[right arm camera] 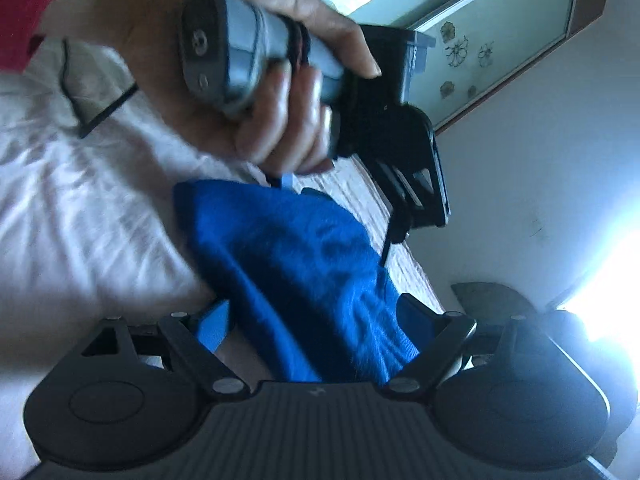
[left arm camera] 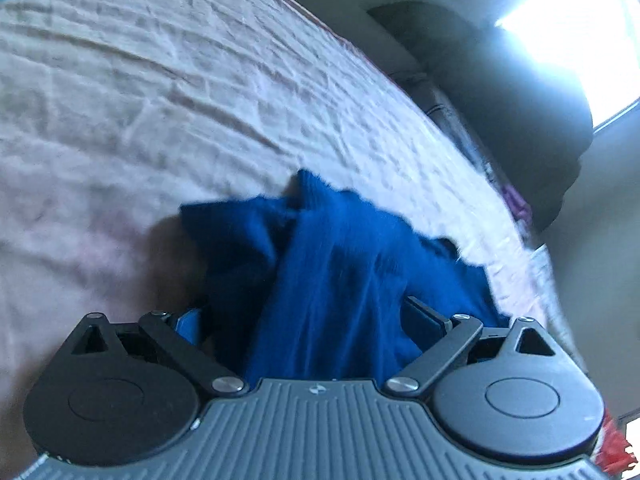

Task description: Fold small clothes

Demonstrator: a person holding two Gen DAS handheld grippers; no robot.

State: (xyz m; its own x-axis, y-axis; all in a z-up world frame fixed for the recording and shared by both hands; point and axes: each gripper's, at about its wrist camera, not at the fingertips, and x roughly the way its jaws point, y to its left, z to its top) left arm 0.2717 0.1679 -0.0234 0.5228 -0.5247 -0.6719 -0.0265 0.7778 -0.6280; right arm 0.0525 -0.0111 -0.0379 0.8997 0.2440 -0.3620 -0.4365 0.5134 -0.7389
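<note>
Pale pink, wrinkled bedsheet [left arm camera: 168, 92] fills most of both wrist views, stretched over a bed that runs from the lower left to the upper right of each frame. Bright window glare burns out the right edge of both views, and a mirrored wardrobe door with flower decals [right arm camera: 476, 36] shows in the upper right of the right wrist view.

A small, deep blue, ribbed knit garment [left arm camera: 340, 264] lies bunched on the sheet at the centre and lower centre of both frames, rumpled rather than flat. In each view it drapes back between the two fingers toward the camera.

In the upper centre of the right wrist view, a person's hand [right arm camera: 224, 92] grips the grey handle of the left gripper [left arm camera: 312, 312], which angles down toward the cloth.

The left gripper's jaws stand spread wide; the blue cloth lies between them, but the pads are not pressing on it. The right gripper [right arm camera: 316, 320] looks the same: fingers wide apart, cloth lying loose between them, nothing clamped.

Both frames are motion-blurred, so fine edges of the garment are hard to make out.

Judging from this, the step in hand is taking hold of the garment to spread it. It would go best if each gripper finds a separate edge or corner, pinches a single layer, and draws the cloth flat on the sheet before any fold.
</note>
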